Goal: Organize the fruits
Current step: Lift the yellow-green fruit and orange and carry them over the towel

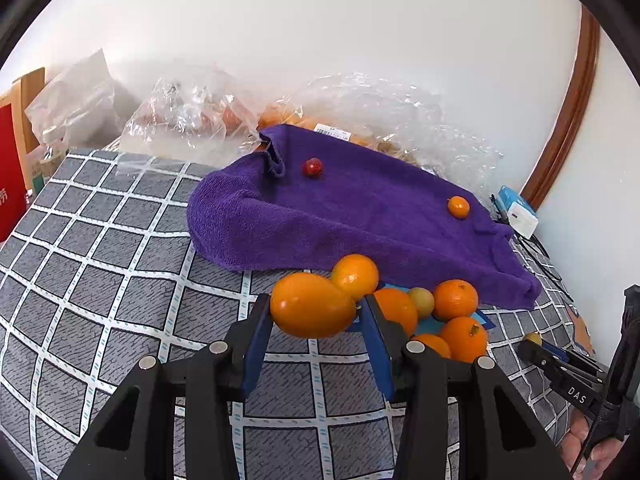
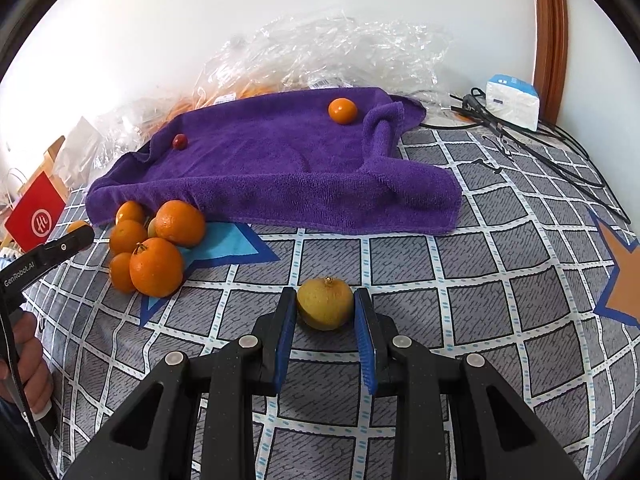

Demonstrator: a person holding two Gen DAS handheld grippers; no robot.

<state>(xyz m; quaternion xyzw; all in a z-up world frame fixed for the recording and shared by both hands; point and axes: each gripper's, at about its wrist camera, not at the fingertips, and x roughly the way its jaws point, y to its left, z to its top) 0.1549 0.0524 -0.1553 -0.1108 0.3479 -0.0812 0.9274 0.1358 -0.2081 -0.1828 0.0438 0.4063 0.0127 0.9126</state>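
left gripper (image 1: pixel 314 312): blue-padded jaws pinch a large orange (image 1: pixel 313 305), smooth, glossy and slightly oval, held clear of the checked cloth (image 1: pixel 100 280) below.
right gripper (image 2: pixel 325 308): jaws pressed onto a yellow-green fruit (image 2: pixel 325 303), round, dull and rough-skinned, with a small brown stem stub on top; the fruit sits low over the cloth, and whether it touches it cannot be told.
orange pile (image 2: pixel 158 244): several bright oranges bunched together, touching one another, on a blue star print just in front of the towel's near left edge; one shows a dark stem; a small yellowish fruit (image 1: pixel 421 301) is wedged among them.
purple towel (image 2: pixel 272 164): rumpled terry cloth spread at the far side of the cloth.
small orange (image 2: pixel 342 110): alone on the towel, far right.
red fruit (image 2: pixel 180 141): tiny, dark and glossy, alone on the towel, far left.
plastic bags (image 2: pixel 320 52): clear, crinkled, behind the towel against the wall; orange shapes show through them.
white box (image 2: pixel 512 106): far right, beside black cables (image 2: pixel 540 140).
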